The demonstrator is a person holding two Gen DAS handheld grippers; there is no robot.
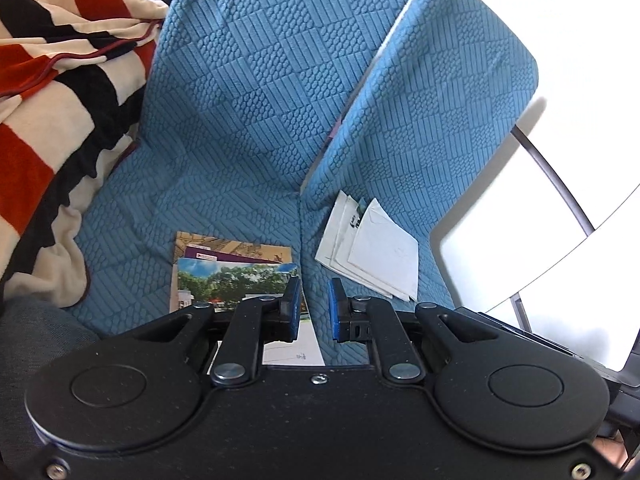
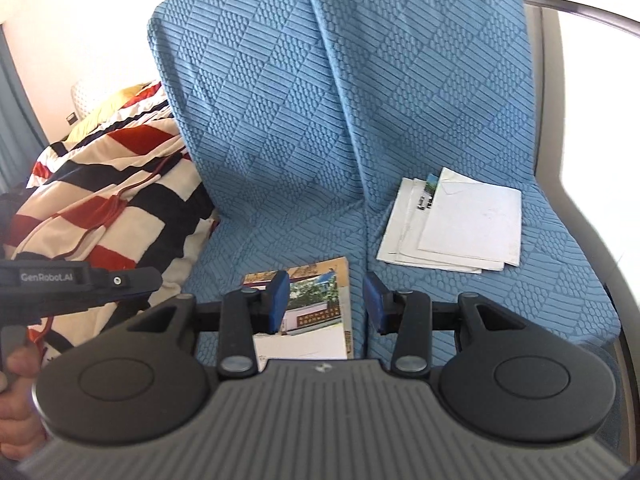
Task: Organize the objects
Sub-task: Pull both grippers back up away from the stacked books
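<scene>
Left claw [image 1: 314,306]: blue pads nearly together with a narrow gap showing, nothing between them, so it's empty. Right claw [image 2: 326,306]: jaws partway apart, also empty; the printed cards visible in the gap lie on the seat below, not in a grip. Both point down at the seat from above.

Just beyond both claws: a stack of glossy photo postcards [image 1: 236,268] (tree and building prints, brown-bordered one underneath), lying flat on the left seat cushion of the blue quilted-cover sofa [image 1: 248,120], hard against the crease between cushions. On the right cushion, across the crease: a fanned pile of white paper envelopes [image 2: 460,224], edges not aligned, one coloured card peeking out at the top. Further left, a red, black and cream striped blanket [image 1: 52,92] bunched on the sofa. A hand [image 2: 16,376] holding the other tool shows at the right view's left edge.

Judgement: between picks, two sorted piles, neither being handled. Likely next: square up the envelope fan. Thin flat paper on soft fabric; needs an edge pinch from the side, the left claw opened first.
</scene>
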